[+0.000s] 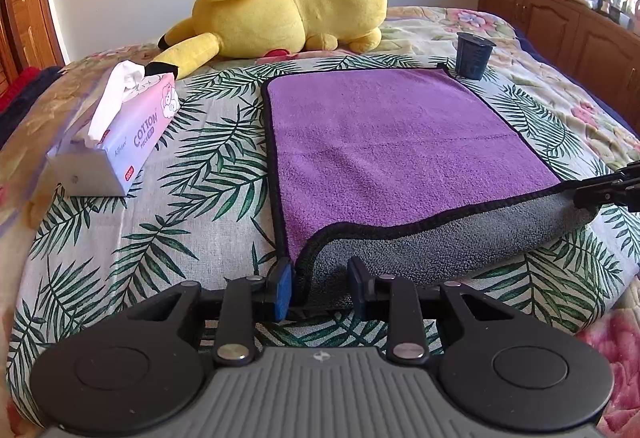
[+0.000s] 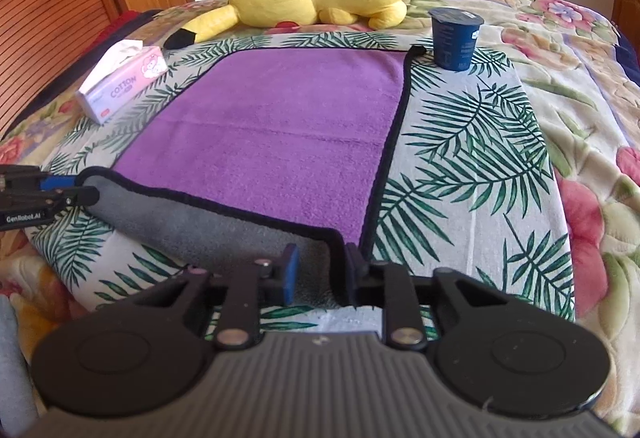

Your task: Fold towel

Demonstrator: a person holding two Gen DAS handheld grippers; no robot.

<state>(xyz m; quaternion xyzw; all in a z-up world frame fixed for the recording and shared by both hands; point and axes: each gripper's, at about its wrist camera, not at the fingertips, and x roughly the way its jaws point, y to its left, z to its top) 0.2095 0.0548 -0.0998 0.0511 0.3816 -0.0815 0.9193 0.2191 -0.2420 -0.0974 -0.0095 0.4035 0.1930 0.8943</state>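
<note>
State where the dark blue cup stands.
In both views the dark blue cup stands upright on the leaf-print cloth, just beyond the purple towel's far right corner.

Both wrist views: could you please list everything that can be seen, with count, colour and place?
towel: one, purple top, grey underside, black hem; flat on the leaf-print cloth, near edge turned up.
leaf-print cloth: one, white with green leaves; under the towel, on the bed.
floral bedspread: one, cream with pink flowers; covers the bed.
plush toy: one, yellow with brown stripes; beyond the towel.
tissue pack: one, pink and white; left of the towel.
cup: one, dark blue; at the towel's far right corner.
wooden cabinet: one, brown; right of the bed.
left gripper: one, black with blue pads; jaws around the near left corner.
right gripper: one, same colours; jaws around the near right corner.
</note>
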